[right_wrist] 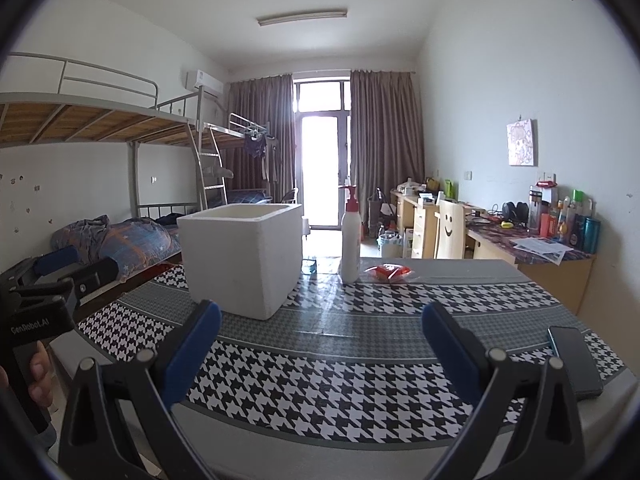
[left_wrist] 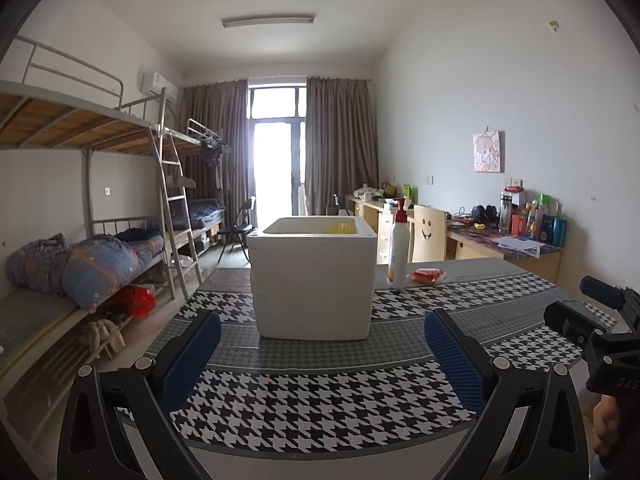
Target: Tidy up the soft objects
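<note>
A white foam box [left_wrist: 312, 280] [right_wrist: 242, 258] stands on the houndstooth-covered table [left_wrist: 320, 400] [right_wrist: 340, 380]; something yellow [left_wrist: 340, 228] shows inside its far rim. To its right lies a small red soft packet in clear wrap [left_wrist: 426, 276] [right_wrist: 389, 271]. My left gripper [left_wrist: 322, 338] is open and empty, just short of the box. My right gripper [right_wrist: 322, 326] is open and empty too, pointing between the box and the packet. Each view catches the other gripper at its edge.
A white pump bottle with a red top [left_wrist: 398, 256] [right_wrist: 350, 244] stands upright between box and packet. A dark phone [right_wrist: 574, 360] lies near the table's right edge. Bunk beds [left_wrist: 80, 200] line the left wall; desks and a chair [left_wrist: 430, 232] the right.
</note>
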Available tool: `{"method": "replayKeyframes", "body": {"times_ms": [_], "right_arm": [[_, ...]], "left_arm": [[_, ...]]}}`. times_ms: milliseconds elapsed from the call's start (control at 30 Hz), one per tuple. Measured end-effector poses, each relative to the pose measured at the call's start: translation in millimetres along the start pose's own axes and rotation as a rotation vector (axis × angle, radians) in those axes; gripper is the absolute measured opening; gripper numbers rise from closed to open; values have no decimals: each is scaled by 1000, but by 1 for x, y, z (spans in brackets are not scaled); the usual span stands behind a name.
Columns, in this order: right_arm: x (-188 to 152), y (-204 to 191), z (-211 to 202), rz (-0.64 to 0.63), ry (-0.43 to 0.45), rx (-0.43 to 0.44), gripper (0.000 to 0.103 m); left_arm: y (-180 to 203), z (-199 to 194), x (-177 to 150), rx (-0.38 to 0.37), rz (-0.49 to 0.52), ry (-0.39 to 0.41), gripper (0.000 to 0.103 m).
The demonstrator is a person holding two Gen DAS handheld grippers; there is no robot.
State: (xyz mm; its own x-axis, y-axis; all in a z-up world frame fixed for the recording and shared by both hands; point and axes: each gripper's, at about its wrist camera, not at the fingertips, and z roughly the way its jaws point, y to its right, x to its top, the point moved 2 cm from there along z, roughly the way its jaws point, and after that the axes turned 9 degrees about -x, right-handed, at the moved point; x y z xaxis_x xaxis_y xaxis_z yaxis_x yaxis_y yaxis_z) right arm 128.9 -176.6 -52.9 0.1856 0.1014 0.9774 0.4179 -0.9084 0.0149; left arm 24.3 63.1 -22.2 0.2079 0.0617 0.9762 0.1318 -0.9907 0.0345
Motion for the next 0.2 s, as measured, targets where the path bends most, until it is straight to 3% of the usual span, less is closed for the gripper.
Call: {"method": "replayKeyframes", "body": {"times_ms": [200], "right_arm": [[0, 0, -1, -3, 1, 2, 102]], "left_arm": [[1, 0, -1, -4, 6, -4, 102]]}}
